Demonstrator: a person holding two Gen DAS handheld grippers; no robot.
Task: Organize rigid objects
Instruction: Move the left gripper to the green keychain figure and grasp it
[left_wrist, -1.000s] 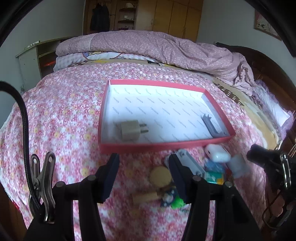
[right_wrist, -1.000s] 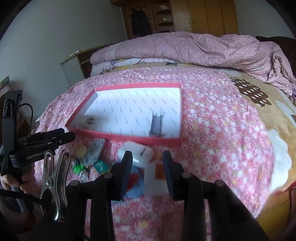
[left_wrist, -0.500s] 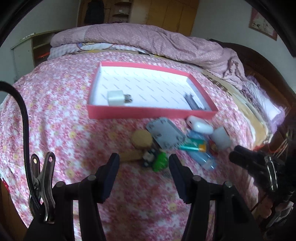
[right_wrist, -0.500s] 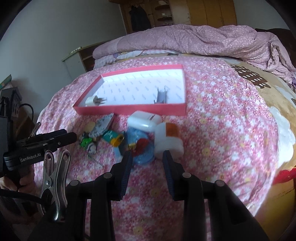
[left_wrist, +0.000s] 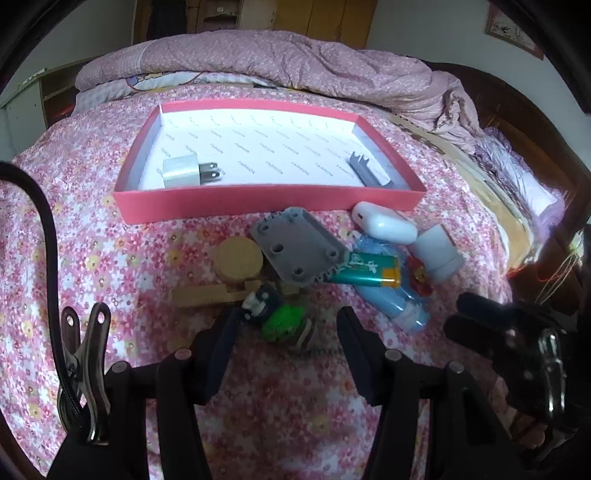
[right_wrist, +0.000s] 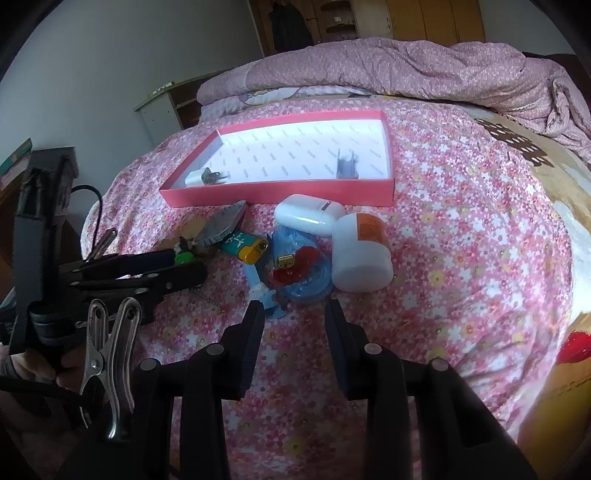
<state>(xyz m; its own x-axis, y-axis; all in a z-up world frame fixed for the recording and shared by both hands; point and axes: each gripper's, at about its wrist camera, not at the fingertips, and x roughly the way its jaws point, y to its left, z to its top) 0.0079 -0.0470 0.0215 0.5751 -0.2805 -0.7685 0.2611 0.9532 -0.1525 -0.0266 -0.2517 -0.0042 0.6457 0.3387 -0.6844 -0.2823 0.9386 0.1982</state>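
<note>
From the left wrist camera I see my left tool (left_wrist: 286, 332) spread wide and holding nothing, low over the flowered bedspread (left_wrist: 74, 229). Just past its tips, at 12 o'clock, lies the pile: a wooden piece with a round disc (left_wrist: 238, 260) at 11 o'clock, a green and dark small toy (left_wrist: 275, 314) right between the fingers, a grey perforated plate (left_wrist: 301, 251) tilted over the disc, then a teal lighter (left_wrist: 365, 269), a blue plastic item (left_wrist: 391, 302), a white earbud case (left_wrist: 384, 223) and a white jar (left_wrist: 439, 251) out at 2 o'clock. Beyond them the red tray (left_wrist: 266, 199) holds a white plug adapter (left_wrist: 183, 171) at its left end and a grey bracket (left_wrist: 365, 170) at its right end.

From the right wrist camera, my right tool (right_wrist: 295, 314) is also parted and empty, with the blue item just ahead at 12 o'clock and the jar at 1 o'clock.
</note>
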